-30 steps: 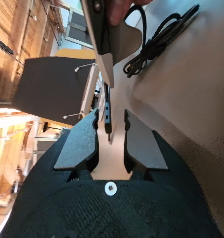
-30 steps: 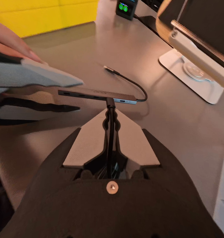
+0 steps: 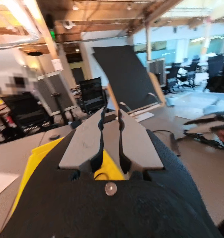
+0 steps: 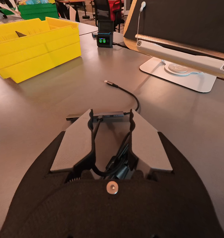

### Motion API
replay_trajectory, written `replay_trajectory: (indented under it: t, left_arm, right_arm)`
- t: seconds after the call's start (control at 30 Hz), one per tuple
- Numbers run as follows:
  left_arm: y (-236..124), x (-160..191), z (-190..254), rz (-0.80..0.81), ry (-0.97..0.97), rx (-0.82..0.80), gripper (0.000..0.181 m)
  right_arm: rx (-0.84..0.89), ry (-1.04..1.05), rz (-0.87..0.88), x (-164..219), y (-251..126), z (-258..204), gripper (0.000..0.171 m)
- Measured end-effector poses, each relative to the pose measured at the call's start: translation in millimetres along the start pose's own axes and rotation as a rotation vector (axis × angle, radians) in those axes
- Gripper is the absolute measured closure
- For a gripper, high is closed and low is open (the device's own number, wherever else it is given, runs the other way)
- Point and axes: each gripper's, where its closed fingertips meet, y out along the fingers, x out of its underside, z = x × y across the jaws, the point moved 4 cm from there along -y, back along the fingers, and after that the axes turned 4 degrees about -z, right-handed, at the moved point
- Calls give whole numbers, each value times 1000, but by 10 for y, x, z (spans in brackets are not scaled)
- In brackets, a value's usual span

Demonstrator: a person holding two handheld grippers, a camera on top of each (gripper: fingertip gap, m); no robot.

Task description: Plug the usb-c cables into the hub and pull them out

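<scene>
Cable (image 4: 96, 130) plugged in hub (image 4: 108, 115), tools apparently open

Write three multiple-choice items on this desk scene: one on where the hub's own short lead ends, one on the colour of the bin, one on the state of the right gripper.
1. Where does the plug of the hub's short lead lie?
A. loose on the grey table
B. inside the bin
C. in the small charger with the lit screen

2. What colour is the bin nearest the hub?
A. blue
B. yellow
C. red

3. How does the right gripper stand?
A. shut on the cable
B. shut on the hub
C. open, with the plugged-in black cable between its fingers

Answers:
1 A: the lead curves away from the hub and its plug rests on bare table.
2 B: its walls are bright yellow.
3 C: a wide gap shows between the fingers, and the cable runs through it into the hub's side.
</scene>
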Motion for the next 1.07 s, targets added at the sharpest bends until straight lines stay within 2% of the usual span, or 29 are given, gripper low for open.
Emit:
replay_trajectory:
  t: [0.03,0.13,0.23,0.43,0.67,0.8,0.9,1.0,1.07]
  left_arm:
    - [-80,85,-258,-11,-36,-54,165]
    - [-143,538,-746,-188,-140,-93,150]
    - [-57,947,-843,-401,-170,-80,133]
    - [217,1237,-652,-483,-181,-11,125]
    - [292,1497,-711,-582,-208,-68,116]
    - [318,1596,-674,-625,-260,-34,96]
    - [329,1709,-693,-689,-214,-64,97]
    - [328,1863,-653,-783,-116,-44,111]
    - [351,1985,-635,-837,-58,-44,114]
  right_arm:
    - [0,2,3,-2,-3,1,118]
    - [-6,11,0,9,6,-6,118]
    - [1,9,-3,18,11,-9,118]
    - [15,-2,-9,38,12,-31,118]
    - [5,6,-6,38,7,-26,118]
    - [4,5,-5,38,1,-24,118]
    - [1,7,-4,38,1,-25,118]
    - [2,5,-6,40,2,-26,118]
    - [3,2,-7,41,4,-30,119]
